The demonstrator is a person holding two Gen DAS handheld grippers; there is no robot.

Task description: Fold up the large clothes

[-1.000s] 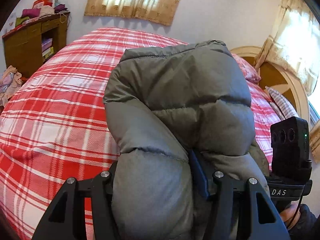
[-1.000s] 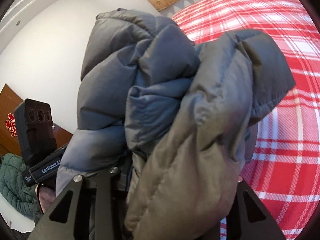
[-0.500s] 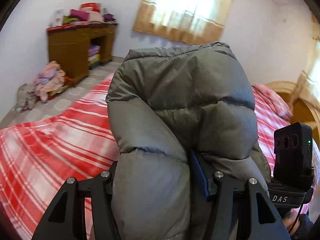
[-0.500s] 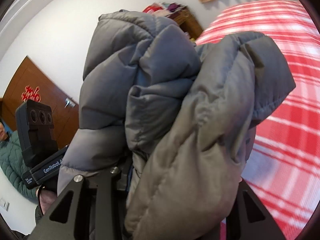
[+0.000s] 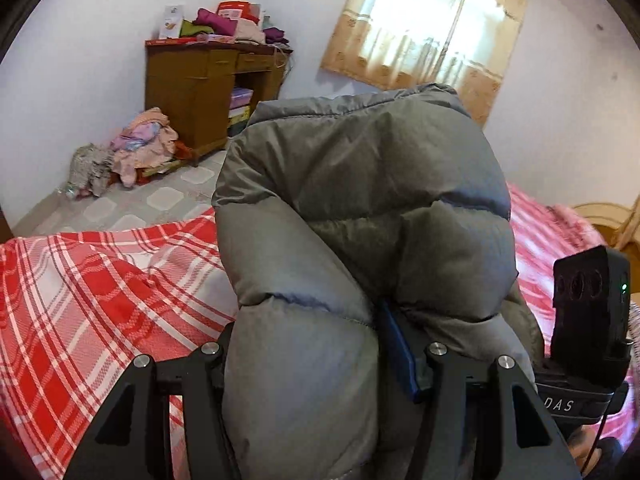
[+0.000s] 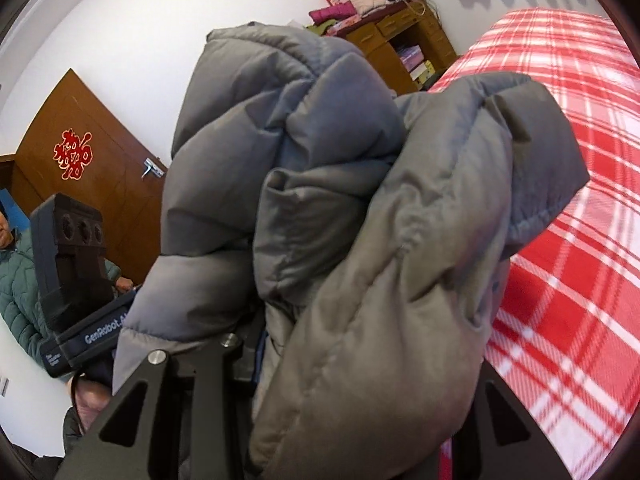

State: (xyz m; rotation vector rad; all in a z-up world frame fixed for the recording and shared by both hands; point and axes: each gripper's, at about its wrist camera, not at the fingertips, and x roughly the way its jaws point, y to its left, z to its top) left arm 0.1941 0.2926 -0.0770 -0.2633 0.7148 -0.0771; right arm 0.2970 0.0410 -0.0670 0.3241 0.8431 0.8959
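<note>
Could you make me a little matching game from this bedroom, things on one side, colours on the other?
Things:
1. puffy jacket
2. bedspread
3. desk
4. curtain

Colours:
A. brown wood
B. red and white check
C. grey
D. pale yellow

Pairs: 1-C, 2-B, 3-A, 4-D

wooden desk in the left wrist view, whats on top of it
On the wooden desk sits a pile of folded clothes, purple, pink and green, with red and white boxes among them. The grey puffer jacket hides the desk's lower right side.
</note>
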